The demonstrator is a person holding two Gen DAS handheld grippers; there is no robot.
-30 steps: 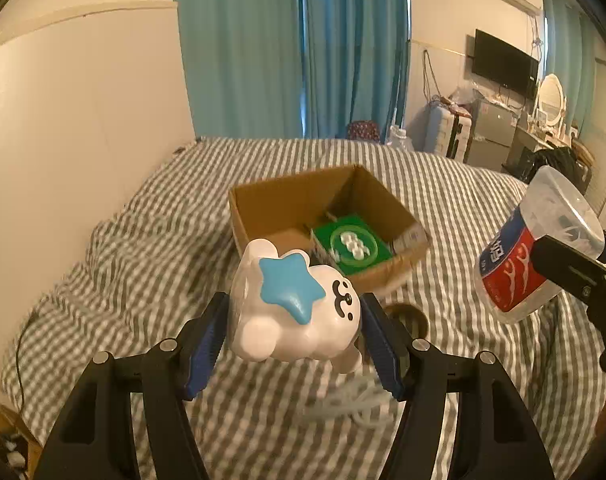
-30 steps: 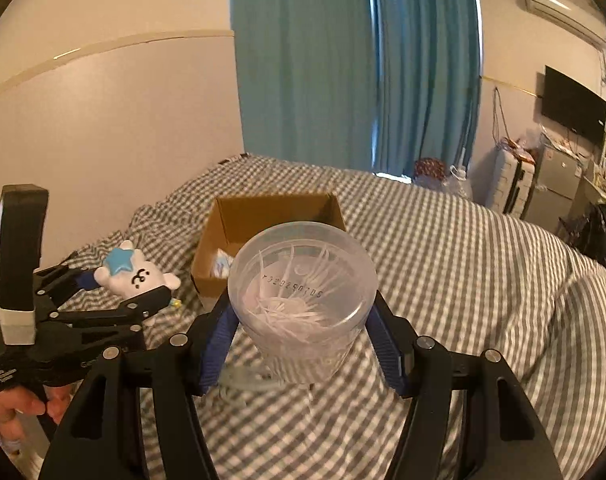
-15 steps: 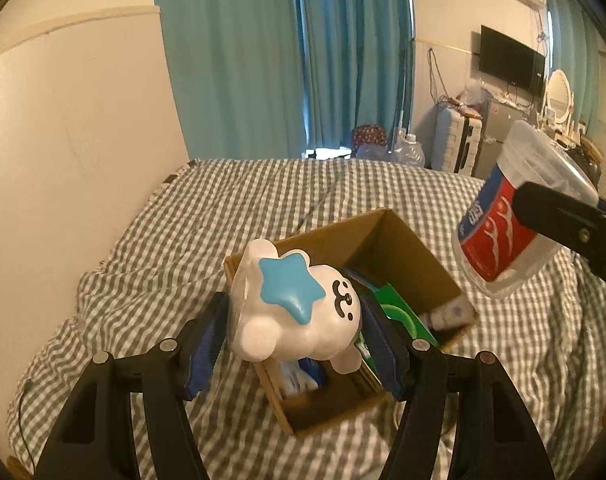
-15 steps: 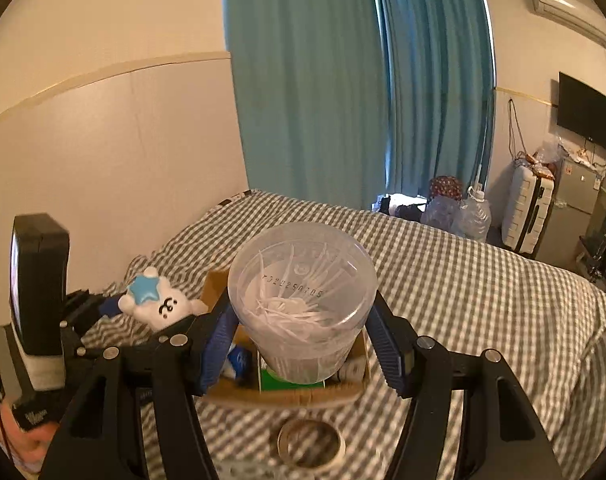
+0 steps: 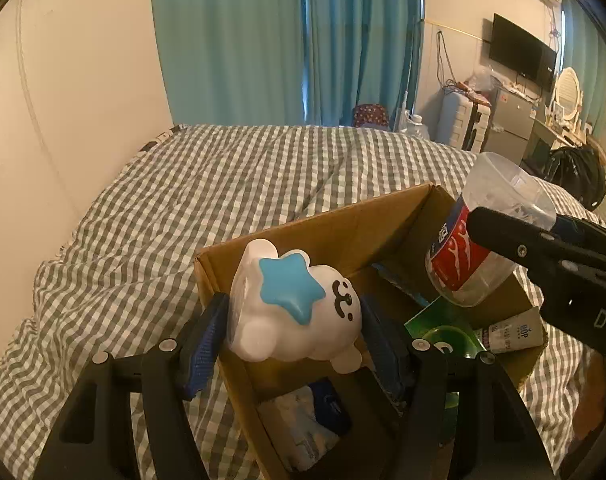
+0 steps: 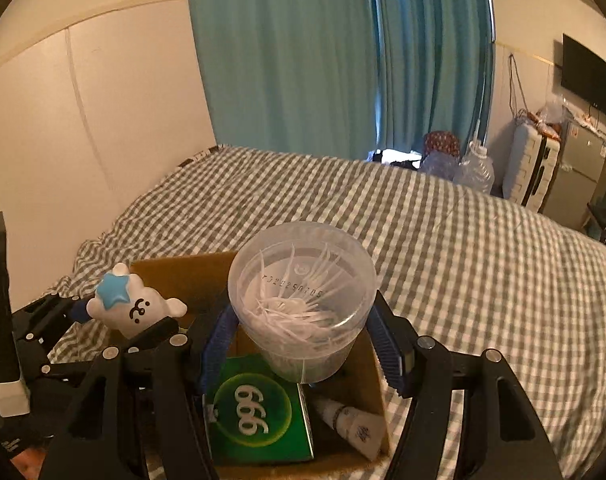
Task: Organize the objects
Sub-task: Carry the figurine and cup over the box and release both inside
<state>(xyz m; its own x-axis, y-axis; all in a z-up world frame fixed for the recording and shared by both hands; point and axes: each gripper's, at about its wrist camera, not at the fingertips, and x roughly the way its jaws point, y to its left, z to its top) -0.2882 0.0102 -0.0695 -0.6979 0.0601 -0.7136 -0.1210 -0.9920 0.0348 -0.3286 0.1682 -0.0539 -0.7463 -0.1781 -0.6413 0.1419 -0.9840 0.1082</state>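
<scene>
Both grippers now lower over box (image 5: 343,232) than before, left gripper (image 5: 295,332) clamping bear (image 5: 295,312), right gripper (image 6: 303,340) clamping tub (image 6: 303,300) (floss picks inside), green pack (image 6: 259,408) beneath.

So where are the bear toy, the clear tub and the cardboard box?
bear toy (image 5: 295,308): left wrist view, on its white body beside the blue star.
clear tub (image 6: 303,304): right wrist view, on its see-through bottom.
cardboard box (image 5: 335,228): left wrist view, on the inside of its far wall.
</scene>
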